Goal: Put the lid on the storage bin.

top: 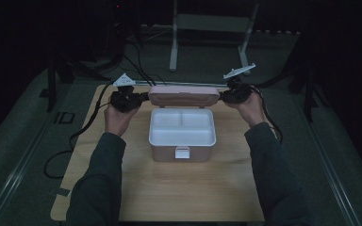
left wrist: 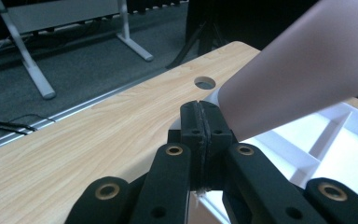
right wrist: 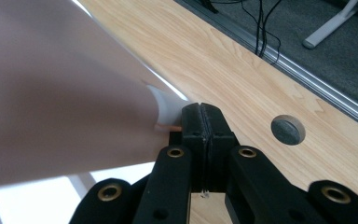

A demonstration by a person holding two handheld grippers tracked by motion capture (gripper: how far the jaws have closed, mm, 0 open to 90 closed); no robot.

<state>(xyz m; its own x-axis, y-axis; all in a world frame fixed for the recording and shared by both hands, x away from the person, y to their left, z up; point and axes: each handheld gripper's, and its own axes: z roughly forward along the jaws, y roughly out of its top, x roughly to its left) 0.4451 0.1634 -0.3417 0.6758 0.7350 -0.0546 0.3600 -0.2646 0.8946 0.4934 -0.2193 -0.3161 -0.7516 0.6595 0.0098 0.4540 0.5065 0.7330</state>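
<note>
The wooden table (top: 122,188) is carrying a pink box (top: 182,141) at its centre, latch facing six o'clock. The box's lid (top: 184,95) is standing raised at twelve o'clock, its long axis running from nine to three. The left gripper (top: 143,96) is sitting at the lid's nine o'clock end, the right gripper (top: 222,96) at its three o'clock end, both equally near. Each pair of jaws is pressed fully together with nothing between them; each is lying against an end of the lid, apparently touching it. Inside, the white tray (top: 181,127) is lying exposed. Any swing of the lid is likely turning about that nine-to-three line.
</note>
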